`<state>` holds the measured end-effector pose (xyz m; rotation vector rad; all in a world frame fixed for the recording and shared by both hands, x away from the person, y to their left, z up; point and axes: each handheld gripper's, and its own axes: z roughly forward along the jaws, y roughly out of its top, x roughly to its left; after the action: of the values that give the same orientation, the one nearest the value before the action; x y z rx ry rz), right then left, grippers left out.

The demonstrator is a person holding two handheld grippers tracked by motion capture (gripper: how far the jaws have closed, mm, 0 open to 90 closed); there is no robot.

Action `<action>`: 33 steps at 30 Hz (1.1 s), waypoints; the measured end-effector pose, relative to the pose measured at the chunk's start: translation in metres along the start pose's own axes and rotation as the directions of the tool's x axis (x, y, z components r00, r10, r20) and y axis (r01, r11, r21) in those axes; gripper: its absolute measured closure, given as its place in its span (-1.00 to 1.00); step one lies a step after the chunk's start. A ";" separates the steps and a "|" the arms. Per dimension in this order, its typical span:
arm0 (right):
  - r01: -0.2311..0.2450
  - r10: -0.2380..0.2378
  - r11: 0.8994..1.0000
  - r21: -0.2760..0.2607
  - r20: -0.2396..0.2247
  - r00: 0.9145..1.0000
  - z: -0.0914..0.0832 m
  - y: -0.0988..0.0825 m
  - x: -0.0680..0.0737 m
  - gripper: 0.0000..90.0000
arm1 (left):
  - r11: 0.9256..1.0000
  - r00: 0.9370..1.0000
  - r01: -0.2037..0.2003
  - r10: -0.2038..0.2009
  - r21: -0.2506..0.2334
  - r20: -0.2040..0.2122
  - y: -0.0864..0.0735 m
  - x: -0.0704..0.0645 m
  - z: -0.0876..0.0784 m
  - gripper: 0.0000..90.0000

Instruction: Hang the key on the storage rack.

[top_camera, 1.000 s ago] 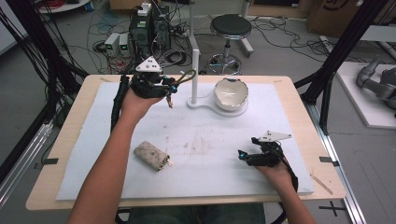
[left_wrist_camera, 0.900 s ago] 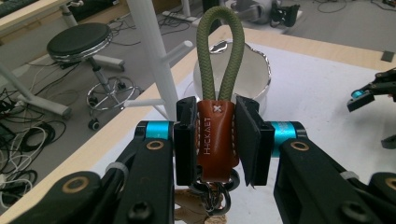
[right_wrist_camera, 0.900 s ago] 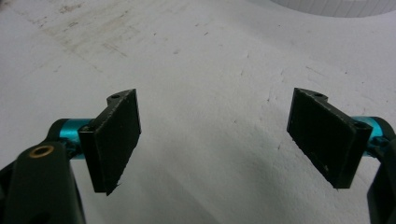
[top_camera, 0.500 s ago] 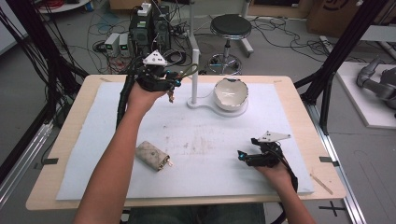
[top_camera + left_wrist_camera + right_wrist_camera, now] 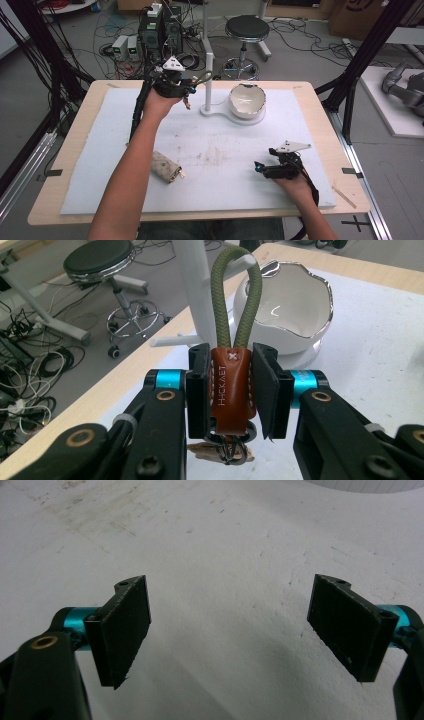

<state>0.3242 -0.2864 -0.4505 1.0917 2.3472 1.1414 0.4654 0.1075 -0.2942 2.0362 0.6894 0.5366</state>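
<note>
Your left gripper point(image 5: 231, 390) is squeezing the brown leather tab of a keychain point(image 5: 230, 385). You hold it up in the air at the far left of the table point(image 5: 300, 95), close to the white stand point(image 5: 207, 75). A green cord loop point(image 5: 235, 295) sticks up from the tab, and metal rings hang below it. In the left gripper view the loop sits right in front of the stand's post, by a short white peg point(image 5: 172, 340) that pokes out to the side. I cannot tell if the loop touches the stand yet. It looks like you are at the hanging step: the keychain is picked up but not on a peg. Next, you need to slide the open loop over the tip of a peg, so keep the loop facing the peg and go slowly. Let go only when the peg is through the loop. The white bowl point(image 5: 246, 100) sits just right of the stand, so do not bump it. Your right gripper point(image 5: 272, 167) rests near the right front of the white mat point(image 5: 225, 150), jaws wide apart and holding nothing. A small brown pouch point(image 5: 166, 166) lies on the mat near you, to the left.
</note>
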 end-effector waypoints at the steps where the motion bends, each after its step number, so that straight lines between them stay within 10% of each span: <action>1: 0.000 0.000 1.000 0.000 -0.001 1.000 0.000 0.000 0.000 -0.61 | 1.000 1.000 0.003 -0.003 0.006 -0.006 -0.001 0.001 0.000 0.54; 22: 0.000 0.001 1.000 -0.022 0.018 1.000 -0.005 0.002 -0.001 -0.61 | 0.992 0.993 0.114 -0.116 -0.044 -0.032 -0.028 0.008 -0.023 -0.30; 33: -0.011 0.012 0.999 -0.050 0.012 1.000 -0.005 0.003 -0.003 -0.61 | 0.994 0.995 0.092 -0.094 -0.062 -0.023 -0.051 -0.004 -0.052 -0.45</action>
<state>0.3246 -0.2900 -0.4449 1.0934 2.2935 1.1870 0.4175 0.1601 -0.3115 1.9333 0.7708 0.5247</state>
